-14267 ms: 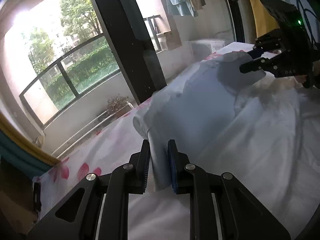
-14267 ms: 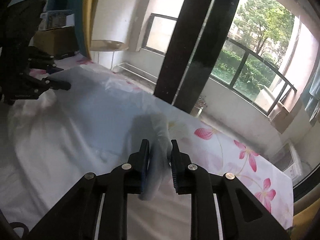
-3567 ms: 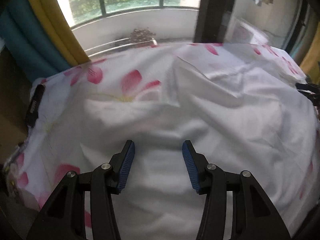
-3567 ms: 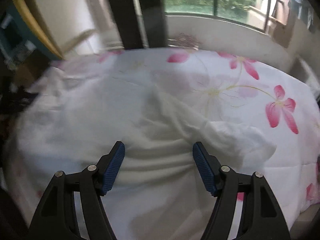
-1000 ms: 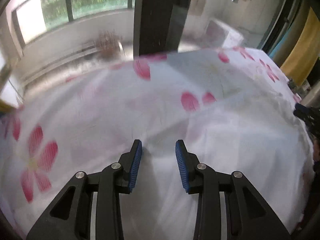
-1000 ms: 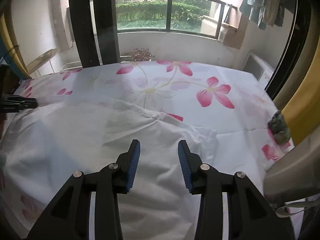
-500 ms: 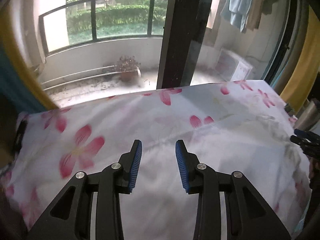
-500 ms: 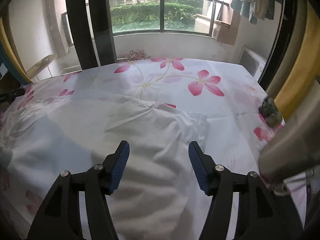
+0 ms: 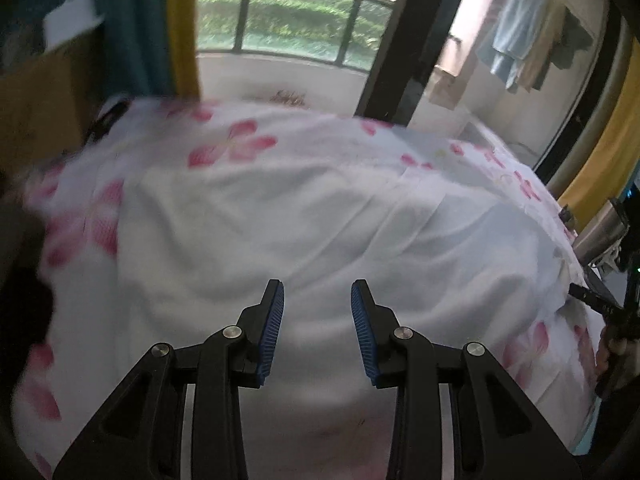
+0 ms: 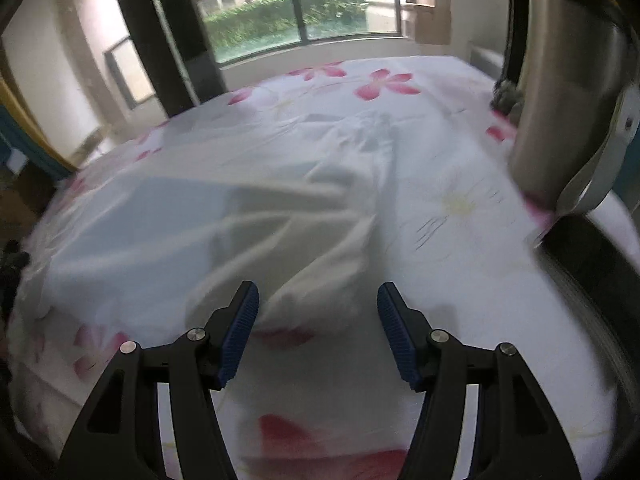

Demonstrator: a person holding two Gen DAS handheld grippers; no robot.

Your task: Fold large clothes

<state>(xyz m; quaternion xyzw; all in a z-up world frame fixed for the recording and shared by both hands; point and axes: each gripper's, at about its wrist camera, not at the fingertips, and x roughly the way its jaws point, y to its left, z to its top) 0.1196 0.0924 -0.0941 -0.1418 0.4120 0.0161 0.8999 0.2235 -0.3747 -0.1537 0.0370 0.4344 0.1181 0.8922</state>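
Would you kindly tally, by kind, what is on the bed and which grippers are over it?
White garment: 1
Floral bedsheet: 1
Steel flask: 1
Grippers: 2, the left gripper and right gripper, both open
Total: 5

The left gripper (image 9: 317, 300) hangs parted, nothing between its fingers (image 9: 273, 320); the white garment (image 9: 320, 216) spreads ahead of them on the flowered bed (image 9: 236, 146).

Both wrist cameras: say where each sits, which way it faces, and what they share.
Left wrist: rides the left gripper, looking across the white garment toward the balcony railing; open jaws below, right gripper at the right edge.
Right wrist: rides the right gripper, facing the garment's rumpled end and a steel flask; jaws open.
Shared: garment, floral bedsheet, window.
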